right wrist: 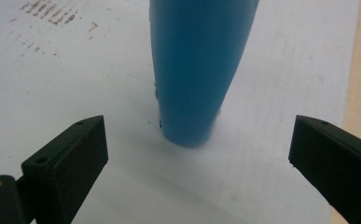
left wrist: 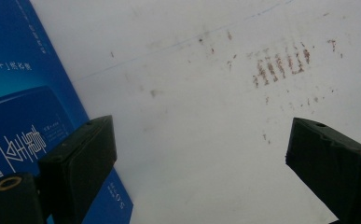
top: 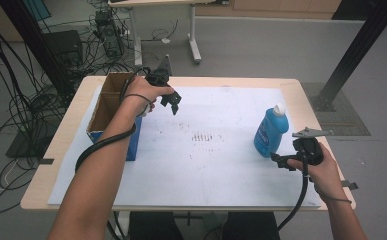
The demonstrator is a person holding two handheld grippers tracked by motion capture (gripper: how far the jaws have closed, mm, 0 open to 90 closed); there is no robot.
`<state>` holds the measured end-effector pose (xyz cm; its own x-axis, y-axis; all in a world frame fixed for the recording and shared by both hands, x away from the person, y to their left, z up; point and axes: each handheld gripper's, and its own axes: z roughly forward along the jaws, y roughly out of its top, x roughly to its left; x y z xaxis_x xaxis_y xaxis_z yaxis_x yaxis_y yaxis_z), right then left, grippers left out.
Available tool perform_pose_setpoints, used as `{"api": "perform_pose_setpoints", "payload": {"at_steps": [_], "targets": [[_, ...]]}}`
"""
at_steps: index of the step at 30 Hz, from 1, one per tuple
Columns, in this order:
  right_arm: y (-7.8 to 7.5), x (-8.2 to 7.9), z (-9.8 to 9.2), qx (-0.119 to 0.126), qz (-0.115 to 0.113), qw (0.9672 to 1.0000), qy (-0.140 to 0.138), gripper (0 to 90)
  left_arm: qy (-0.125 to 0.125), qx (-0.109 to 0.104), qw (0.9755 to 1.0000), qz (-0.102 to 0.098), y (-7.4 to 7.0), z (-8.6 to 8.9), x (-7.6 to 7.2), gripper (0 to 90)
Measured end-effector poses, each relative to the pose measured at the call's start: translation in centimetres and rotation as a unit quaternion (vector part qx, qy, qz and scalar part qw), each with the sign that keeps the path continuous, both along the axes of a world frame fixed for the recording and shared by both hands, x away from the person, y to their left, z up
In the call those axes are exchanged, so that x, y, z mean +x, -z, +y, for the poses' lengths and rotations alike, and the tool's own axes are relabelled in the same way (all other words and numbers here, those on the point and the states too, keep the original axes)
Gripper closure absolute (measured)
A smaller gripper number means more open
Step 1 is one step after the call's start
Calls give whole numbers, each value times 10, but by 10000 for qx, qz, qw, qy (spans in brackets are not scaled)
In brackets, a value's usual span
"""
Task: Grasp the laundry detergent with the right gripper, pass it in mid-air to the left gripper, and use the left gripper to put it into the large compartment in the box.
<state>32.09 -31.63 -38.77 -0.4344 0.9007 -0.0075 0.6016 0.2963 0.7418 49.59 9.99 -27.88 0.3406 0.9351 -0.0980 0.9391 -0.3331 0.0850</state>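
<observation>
A blue bottle with a white cap stands upright on the white sheet at the table's right side. My right gripper sits just in front of its base, low over the sheet, jaws spread wide with nothing between them. In the right gripper view the bottle rises a short way ahead of the open jaws. My left gripper hovers at the back left beside an open cardboard box with blue sides, its jaws wide and empty. The box's blue wall shows at the left of the left gripper view.
The white sheet covers most of the wooden table and carries a patch of brown marks near its middle. Cables and equipment lie on the floor at the back left. A black post stands at the back right.
</observation>
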Motion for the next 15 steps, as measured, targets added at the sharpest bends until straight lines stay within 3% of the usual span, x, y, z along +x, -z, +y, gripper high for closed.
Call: {"api": "perform_pose_setpoints", "payload": {"at_steps": [2,7,15], "targets": [[4,0,1,-16,-216,9998,-44,41,15,-5,10000,4,1,0,0,89],[11,0,0,39,-379,9993,-4,40,33,-5,10000,17,2,-1,0,89],[23,-1,-1,388,-795,9961,-19,39,32,11,10000,0,0,1,0,90]]}}
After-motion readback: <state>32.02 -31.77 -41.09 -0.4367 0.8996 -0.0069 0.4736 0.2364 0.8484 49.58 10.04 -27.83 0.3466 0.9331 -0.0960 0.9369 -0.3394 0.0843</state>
